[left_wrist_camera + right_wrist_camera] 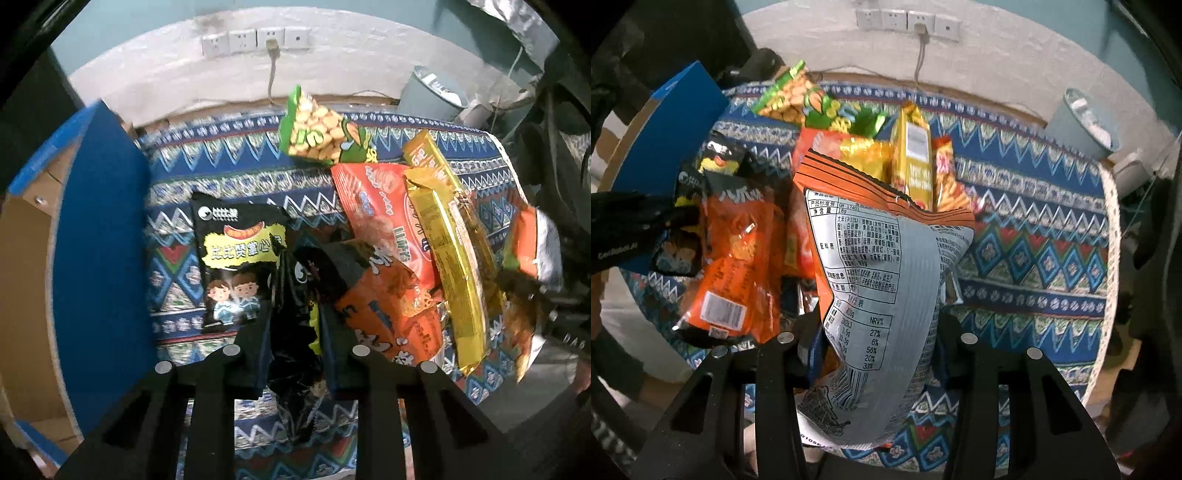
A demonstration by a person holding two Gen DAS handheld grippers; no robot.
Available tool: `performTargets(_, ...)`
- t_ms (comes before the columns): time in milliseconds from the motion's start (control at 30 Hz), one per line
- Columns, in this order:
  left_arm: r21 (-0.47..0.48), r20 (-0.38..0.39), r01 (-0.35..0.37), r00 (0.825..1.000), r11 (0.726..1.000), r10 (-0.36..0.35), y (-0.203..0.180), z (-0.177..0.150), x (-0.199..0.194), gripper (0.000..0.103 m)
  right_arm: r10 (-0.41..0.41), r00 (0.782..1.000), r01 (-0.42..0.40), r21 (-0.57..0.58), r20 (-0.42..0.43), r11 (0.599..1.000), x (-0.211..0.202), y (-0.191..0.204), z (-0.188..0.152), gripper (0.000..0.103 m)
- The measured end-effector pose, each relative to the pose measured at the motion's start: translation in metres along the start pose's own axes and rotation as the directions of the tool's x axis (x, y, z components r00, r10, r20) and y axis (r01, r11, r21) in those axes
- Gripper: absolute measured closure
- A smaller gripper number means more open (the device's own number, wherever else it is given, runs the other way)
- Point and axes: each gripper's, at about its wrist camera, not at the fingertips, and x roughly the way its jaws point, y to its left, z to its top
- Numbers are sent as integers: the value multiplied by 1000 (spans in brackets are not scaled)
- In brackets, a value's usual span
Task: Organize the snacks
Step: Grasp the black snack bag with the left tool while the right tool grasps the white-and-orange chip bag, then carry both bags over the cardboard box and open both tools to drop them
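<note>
Backdrop: pale wall with a row of sockets (255,41), one with a plug and cord hanging down; a grey bin (432,96) stands at the far right.
Surface: I see a table under a patterned blue cloth (229,173), zigzags and diamonds all over it.
Box: a blue box (99,236) with a brown cardboard inside sits at the left edge of the cloth, open side away from the snacks.
Left tongs (295,325): closed tight on a crumpled black pack (295,332); I see the pack pinched between the two fingers and hanging down past them toward my camera.
Beside left tongs: a second black pack with cartoon children (236,258) lies flat on the cloth just left of the fingers, between them and the box; an orange pack (384,302) lies just right of them.
Right tongs (879,332): clamped on a grey-backed pack (886,280) with an orange top; it stands up between the fingers, printed nutrition table facing my camera.
Beside right tongs: an orange pack (738,258) lies left of the fingers, overlapping other bags.
Pile: a green peanut pack (317,129) lies farthest back, gold packs (450,236) and a red-orange pack (376,206) heaped in the middle.
Other tool in right view: the left tongs' dark body enters at the left edge, over the box side.
</note>
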Motion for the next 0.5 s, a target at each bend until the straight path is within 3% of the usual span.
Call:
performTargets(300,37,106,-58,993,998,54,5,-6,-33,81,-17,995,21,-39,101,999,-36,25,15,58)
performTargets(500,46,190,-84,979,995,74,13,-9,-60,81,-3,987,13,-62,159,998,-57,41,28,58)
